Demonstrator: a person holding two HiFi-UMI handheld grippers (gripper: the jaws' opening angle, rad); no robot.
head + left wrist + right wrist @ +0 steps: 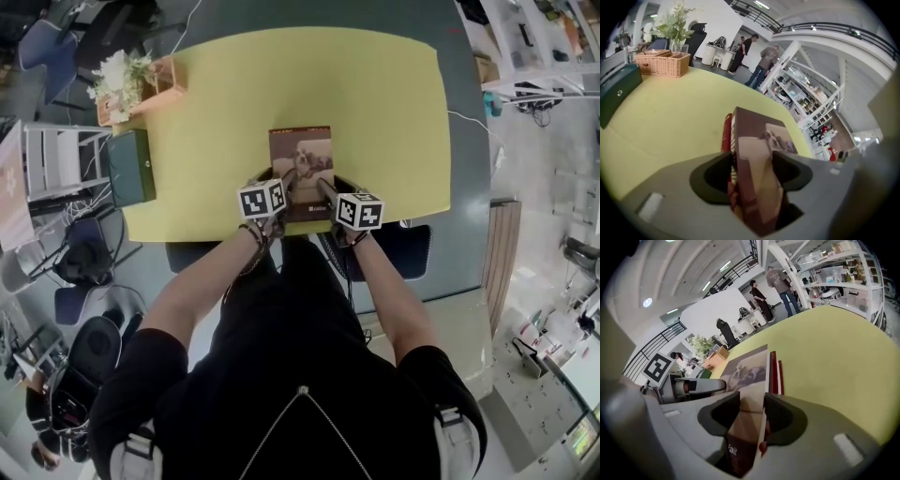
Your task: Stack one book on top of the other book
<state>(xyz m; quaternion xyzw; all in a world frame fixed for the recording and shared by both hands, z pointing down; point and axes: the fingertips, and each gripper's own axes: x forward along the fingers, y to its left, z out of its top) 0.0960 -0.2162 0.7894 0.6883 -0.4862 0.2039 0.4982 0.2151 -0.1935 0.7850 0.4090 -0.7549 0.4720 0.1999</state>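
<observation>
A brown book with a dog picture on its cover lies near the front edge of the yellow table. My left gripper is shut on its near left corner and my right gripper on its near right corner. In the left gripper view the brown book fills the gap between my left gripper's pads. A red book shows just under its left edge. In the right gripper view the brown book sits between my right gripper's pads. The red book peeks out on the right.
A wicker basket with flowers stands at the table's far left corner, with a dark green box in front of it on the left edge. Chairs sit below the table's front. People stand far off by shelves.
</observation>
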